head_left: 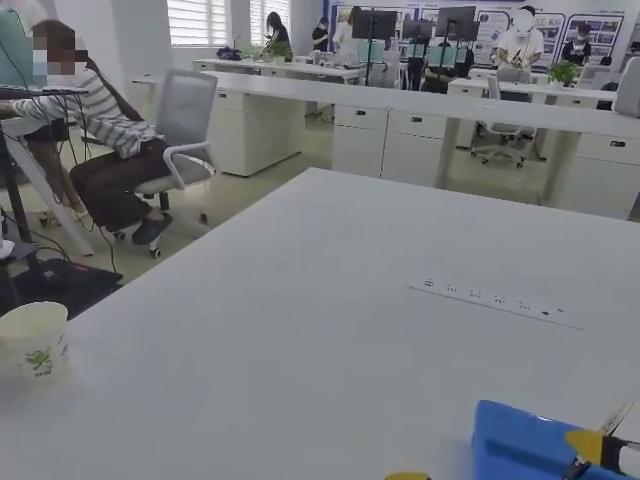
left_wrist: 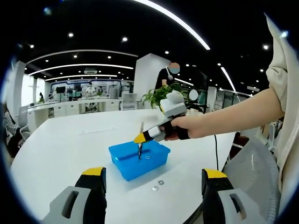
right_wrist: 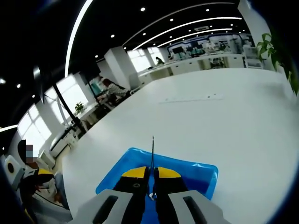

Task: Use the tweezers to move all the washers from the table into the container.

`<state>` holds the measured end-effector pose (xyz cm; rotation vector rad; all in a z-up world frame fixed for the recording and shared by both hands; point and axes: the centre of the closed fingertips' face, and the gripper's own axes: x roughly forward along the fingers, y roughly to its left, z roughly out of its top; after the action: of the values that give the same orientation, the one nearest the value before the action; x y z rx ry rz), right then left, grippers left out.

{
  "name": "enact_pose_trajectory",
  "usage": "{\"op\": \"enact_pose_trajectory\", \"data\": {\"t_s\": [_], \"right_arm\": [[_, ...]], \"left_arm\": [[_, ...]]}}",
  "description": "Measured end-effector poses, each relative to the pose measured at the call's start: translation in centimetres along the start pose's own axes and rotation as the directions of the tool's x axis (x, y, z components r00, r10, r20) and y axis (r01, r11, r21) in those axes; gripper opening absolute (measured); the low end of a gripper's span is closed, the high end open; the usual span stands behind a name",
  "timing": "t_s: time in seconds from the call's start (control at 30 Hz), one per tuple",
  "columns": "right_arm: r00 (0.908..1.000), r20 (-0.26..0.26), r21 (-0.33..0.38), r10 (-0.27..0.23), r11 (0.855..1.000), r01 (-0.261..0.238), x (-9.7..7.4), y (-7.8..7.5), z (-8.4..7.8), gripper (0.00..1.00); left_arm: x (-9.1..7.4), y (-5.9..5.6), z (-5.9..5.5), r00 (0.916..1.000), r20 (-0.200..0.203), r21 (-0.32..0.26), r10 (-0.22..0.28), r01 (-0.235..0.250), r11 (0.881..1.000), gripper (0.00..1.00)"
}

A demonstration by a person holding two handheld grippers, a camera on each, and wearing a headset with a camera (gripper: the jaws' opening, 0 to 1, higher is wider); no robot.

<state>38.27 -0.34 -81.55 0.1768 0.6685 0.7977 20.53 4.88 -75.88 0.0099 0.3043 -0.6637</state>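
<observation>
1. Washers (left_wrist: 155,188): two lie close together on the white tabletop (left_wrist: 70,149). They are just beside the blue container (left_wrist: 126,165) but do not touch its wall.
2. In the left gripper view, a small pale speck sits on the container floor. It is too small to tell whether it is a washer.
3. The tweezers (left_wrist: 140,142) are clamped in the right hand-held gripper (left_wrist: 140,138), which a hand (left_wrist: 180,128) holds above the container. The tweezers point down, with their tips inside the container.
4. In the right gripper view, the right hand-held gripper (right_wrist: 150,173) has its yellow-tipped jaws closed on the tweezers (right_wrist: 152,154). The thin point of the tweezers sticks forward over the container (right_wrist: 198,175).
5. The left hand-held gripper (left_wrist: 153,172) has its jaws spread wide and holds nothing. It hovers over the tabletop near the two washers, which show between its jaws.
6. In the head view, a corner of the container (head_left: 515,440) is at the lower right, with a yellow gripper tip (head_left: 590,445) over it.
7. A paper cup (head_left: 35,340) stands well apart at the left edge of the tabletop (head_left: 300,350). A power strip (head_left: 495,300) lies flush in the tabletop's surface.
</observation>
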Motion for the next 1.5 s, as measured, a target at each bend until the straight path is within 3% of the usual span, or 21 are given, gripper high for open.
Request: {"op": "enact_pose_trajectory", "data": {"t_s": [0.4, 0.9, 1.17, 1.5], "right_arm": [[0.9990, -0.034, -0.072, -0.030, 0.997, 0.028, 0.2, -0.4, -0.5, 0.03], [0.9973, -0.056, -0.189, -0.047, 0.981, 0.036, -0.1, -0.3, -0.9, 0.03], [0.9989, -0.031, -0.195, -0.035, 0.980, 0.029, -0.8, 0.1, -0.6, 0.03], [0.9998, 0.019, -0.209, 0.012, 0.978, -0.007, -2.1, 2.2, 0.9, 0.03]], "left_arm": [[0.0, 0.0, -0.1, 1.0000, -0.006, -0.001, 0.000, 0.000, 1.000, 0.85], [0.0, -0.1, -0.3, 0.9999, -0.016, 0.003, -0.004, 0.004, 1.000, 0.84], [0.1, -0.2, -0.4, 0.9998, -0.018, 0.003, -0.005, 0.005, 1.000, 0.84], [0.1, -0.3, -0.5, 0.9997, -0.022, 0.005, -0.008, 0.008, 1.000, 0.84]]}}
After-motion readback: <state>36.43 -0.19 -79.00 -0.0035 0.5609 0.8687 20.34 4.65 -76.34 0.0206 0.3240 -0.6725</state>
